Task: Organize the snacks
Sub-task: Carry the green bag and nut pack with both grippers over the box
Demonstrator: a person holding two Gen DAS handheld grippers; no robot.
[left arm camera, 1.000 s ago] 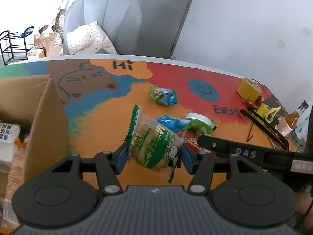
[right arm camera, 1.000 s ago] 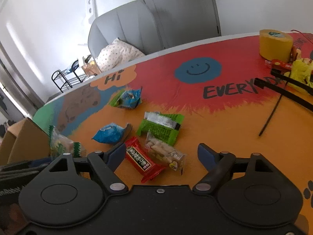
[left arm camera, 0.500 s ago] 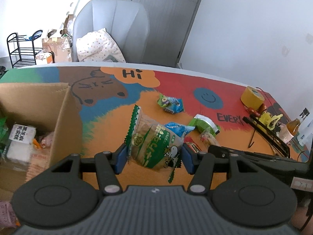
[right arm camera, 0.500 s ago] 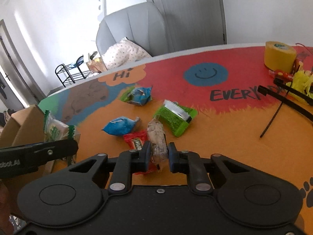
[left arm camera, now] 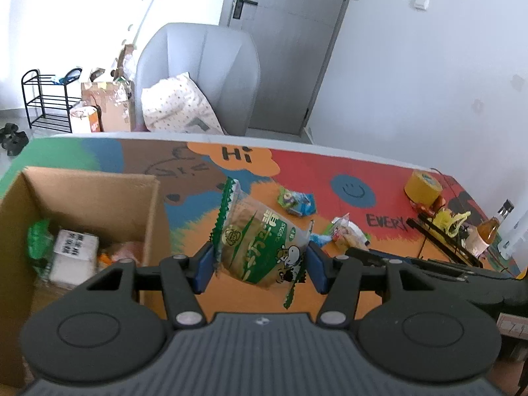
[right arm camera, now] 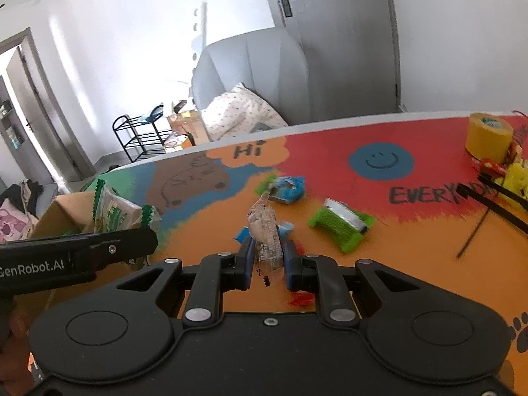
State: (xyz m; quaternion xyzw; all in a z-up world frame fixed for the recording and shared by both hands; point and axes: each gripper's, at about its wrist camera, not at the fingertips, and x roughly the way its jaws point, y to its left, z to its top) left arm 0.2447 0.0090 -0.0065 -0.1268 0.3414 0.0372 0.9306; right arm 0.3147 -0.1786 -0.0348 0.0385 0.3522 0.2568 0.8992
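Observation:
My left gripper (left arm camera: pixel 259 265) is shut on a green-and-clear bread packet (left arm camera: pixel 260 246), held in the air just right of the open cardboard box (left arm camera: pixel 89 184). That box holds several snacks, among them a white packet (left arm camera: pixel 74 250). My right gripper (right arm camera: pixel 268 264) is shut on a clear packet of nuts (right arm camera: pixel 265 231), lifted above the table. On the colourful table lie a blue-green packet (right arm camera: pixel 285 188), a green packet (right arm camera: pixel 341 226), a blue packet (right arm camera: pixel 285 227) partly behind the nuts, and a red packet (right arm camera: pixel 300 298) under the fingers. The left gripper with its packet (right arm camera: pixel 114 213) shows at left in the right wrist view.
A yellow tape roll (right arm camera: pixel 488 135), yellow clutter (right arm camera: pixel 519 181) and black cable ties (right arm camera: pixel 501 208) lie at the table's right end, with a bottle (left arm camera: pixel 488 231) beyond. A grey armchair (left arm camera: pixel 201 76) with a dotted pillow stands behind the table. A black rack (left arm camera: pixel 46 102) is on the floor.
The right gripper closed on the nut packet and lifted it off the table. The left gripper carried the bread packet left and up, bringing the box's inside into view.

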